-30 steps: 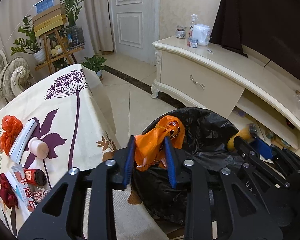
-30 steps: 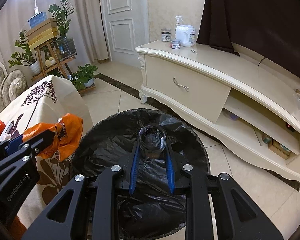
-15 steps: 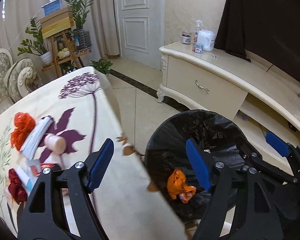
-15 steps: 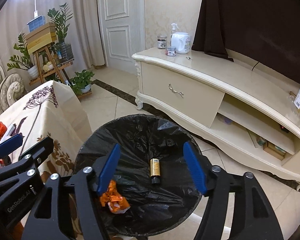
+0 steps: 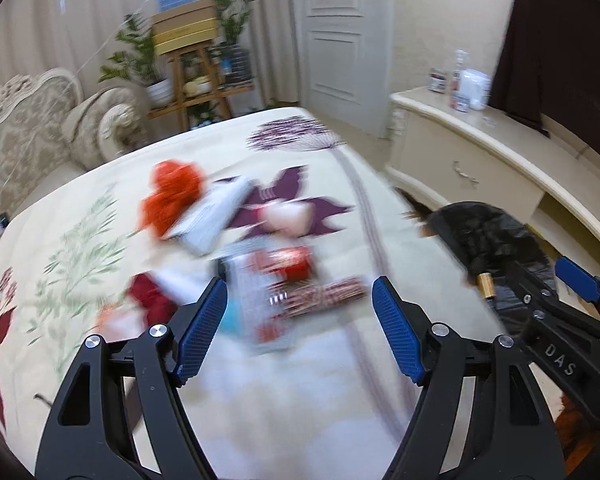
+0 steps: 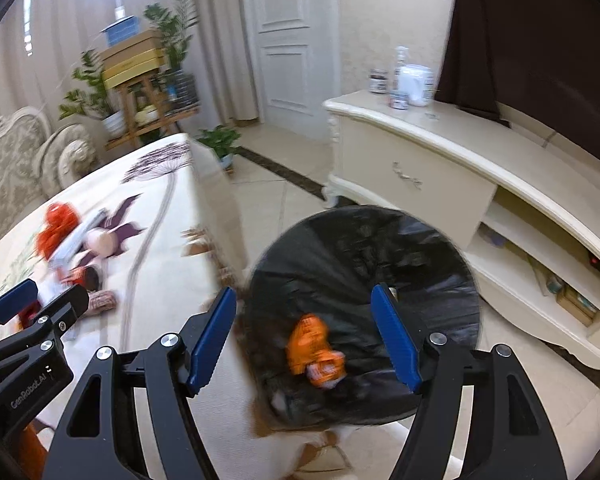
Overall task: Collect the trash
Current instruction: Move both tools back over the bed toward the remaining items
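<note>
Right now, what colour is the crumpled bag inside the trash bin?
Orange bag, against the black bin liner; clearest in the right wrist view.

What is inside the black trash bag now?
In the bag lies a crumpled orange wrapper; the left view also shows a small gold-capped bottle. The tongs and the bag's folds hide the rest of the bottom.

A cream cabinet (image 6: 428, 160) runs along the wall on the right, with a small jar (image 6: 377, 80), a spray bottle (image 6: 400, 60) and a white tub (image 6: 418, 80) near its far end and a dark curtain (image 6: 540, 40) behind it. A white panelled door (image 6: 288, 40) stands in the far wall. Left of the door, a wooden stand (image 6: 140, 92) carries stacked boxes (image 6: 134, 62) among potted plants (image 6: 172, 28), and a carved patterned sofa (image 5: 40, 128) sits at the far left.
</note>
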A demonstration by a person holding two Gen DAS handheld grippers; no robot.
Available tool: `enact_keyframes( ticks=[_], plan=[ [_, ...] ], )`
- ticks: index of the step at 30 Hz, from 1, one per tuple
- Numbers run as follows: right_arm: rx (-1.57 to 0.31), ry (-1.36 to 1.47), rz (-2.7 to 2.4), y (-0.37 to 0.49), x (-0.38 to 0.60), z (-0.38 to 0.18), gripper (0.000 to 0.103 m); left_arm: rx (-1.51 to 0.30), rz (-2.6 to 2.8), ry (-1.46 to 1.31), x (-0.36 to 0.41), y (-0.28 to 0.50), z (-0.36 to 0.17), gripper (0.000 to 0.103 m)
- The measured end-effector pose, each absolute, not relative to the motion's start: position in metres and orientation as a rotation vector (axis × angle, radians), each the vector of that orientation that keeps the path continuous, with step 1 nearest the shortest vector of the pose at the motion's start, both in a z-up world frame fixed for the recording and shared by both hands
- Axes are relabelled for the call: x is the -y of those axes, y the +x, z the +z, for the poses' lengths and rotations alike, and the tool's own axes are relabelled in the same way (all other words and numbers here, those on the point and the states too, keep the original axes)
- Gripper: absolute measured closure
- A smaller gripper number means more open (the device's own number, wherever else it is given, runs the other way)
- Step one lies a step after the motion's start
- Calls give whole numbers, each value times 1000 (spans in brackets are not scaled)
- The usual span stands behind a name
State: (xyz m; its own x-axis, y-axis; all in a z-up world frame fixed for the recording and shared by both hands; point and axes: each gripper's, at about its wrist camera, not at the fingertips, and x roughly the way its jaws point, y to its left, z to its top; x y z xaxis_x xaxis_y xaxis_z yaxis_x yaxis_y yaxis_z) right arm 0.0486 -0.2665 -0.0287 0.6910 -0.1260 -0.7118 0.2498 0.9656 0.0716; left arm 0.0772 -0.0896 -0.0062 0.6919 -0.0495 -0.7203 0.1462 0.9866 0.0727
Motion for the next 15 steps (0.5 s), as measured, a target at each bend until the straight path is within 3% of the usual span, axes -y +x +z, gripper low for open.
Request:
enact_keyframes(
  ticks=[15],
  plan=[
    [-809, 102, -53, 59, 174, -29, 34, -871, 63, 57, -20, 60, -25, 29]
  ],
)
